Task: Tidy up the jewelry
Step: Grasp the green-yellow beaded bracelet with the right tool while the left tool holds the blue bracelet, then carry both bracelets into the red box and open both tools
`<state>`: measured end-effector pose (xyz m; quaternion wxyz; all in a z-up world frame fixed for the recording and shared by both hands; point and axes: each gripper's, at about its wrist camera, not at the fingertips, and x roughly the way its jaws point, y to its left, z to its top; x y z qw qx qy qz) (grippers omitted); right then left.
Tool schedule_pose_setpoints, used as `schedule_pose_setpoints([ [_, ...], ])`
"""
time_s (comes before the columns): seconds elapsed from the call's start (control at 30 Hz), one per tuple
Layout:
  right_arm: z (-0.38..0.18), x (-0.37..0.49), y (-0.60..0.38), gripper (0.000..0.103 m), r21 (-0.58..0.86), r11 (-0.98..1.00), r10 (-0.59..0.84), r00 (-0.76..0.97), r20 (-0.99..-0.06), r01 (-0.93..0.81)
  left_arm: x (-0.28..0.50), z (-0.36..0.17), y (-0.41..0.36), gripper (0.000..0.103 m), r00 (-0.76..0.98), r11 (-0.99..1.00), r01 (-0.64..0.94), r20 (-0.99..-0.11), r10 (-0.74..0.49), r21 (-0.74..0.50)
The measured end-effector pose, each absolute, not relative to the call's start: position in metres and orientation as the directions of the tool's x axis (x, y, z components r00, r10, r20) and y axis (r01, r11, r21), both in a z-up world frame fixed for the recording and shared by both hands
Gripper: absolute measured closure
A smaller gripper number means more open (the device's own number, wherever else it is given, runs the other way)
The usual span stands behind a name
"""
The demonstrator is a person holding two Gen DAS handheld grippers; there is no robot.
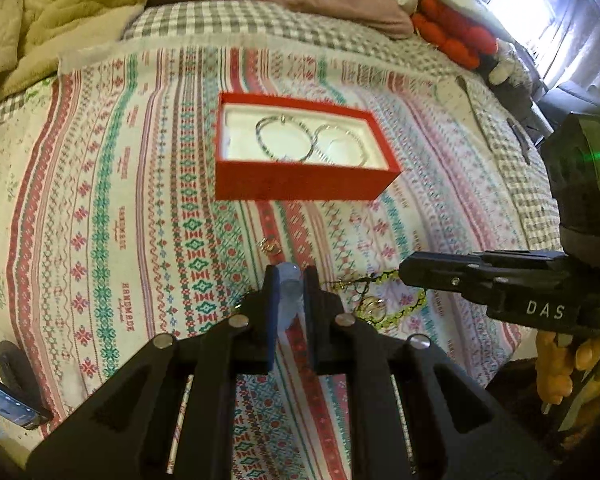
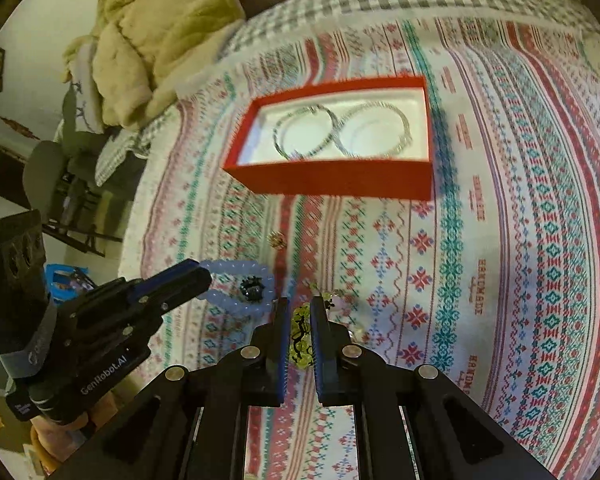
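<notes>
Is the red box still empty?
No. In the right wrist view, the red box already holds two silver bracelets lying side by side on its white lining.

Left gripper [image 1: 291, 280] clamped on a pale blue bracelet [image 1: 290, 296] above the patterned cloth [image 1: 112, 240]; right gripper [image 1: 410, 274] entering from the right, tips at a yellow-green beaded bracelet [image 1: 404, 312]; small gold piece [image 1: 270, 246] just ahead; red box [image 1: 300, 182] farther off holding two silver bangles [image 1: 284, 136]
</notes>
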<state>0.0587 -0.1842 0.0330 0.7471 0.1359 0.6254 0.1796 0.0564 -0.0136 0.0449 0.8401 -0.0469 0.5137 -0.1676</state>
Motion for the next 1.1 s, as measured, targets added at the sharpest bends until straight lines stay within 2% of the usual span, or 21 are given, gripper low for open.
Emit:
schedule_pose_setpoints([
  [0.6, 0.080, 0.093, -0.204, 0.093, 0.427, 0.900, 0.430, 0.329, -0.841, -0.084, 0.087, 0.088, -0.022, 0.090, 0.533, 0.919, 0.233, -0.749, -0.394, -0.317],
  [0.83, 0.091, 0.116, -0.213, 0.093, 0.395, 0.916, 0.387, 0.409, -0.827, -0.067, 0.118, 0.088, -0.037, 0.090, 0.552, 0.893, 0.240, -0.704, -0.448, -0.381],
  [1.1, 0.087, 0.134, -0.226, 0.093, 0.357, 0.934, 0.331, 0.452, -0.828, -0.030, 0.154, 0.070, -0.058, 0.090, 0.525, 0.828, 0.237, -0.650, -0.550, -0.508],
])
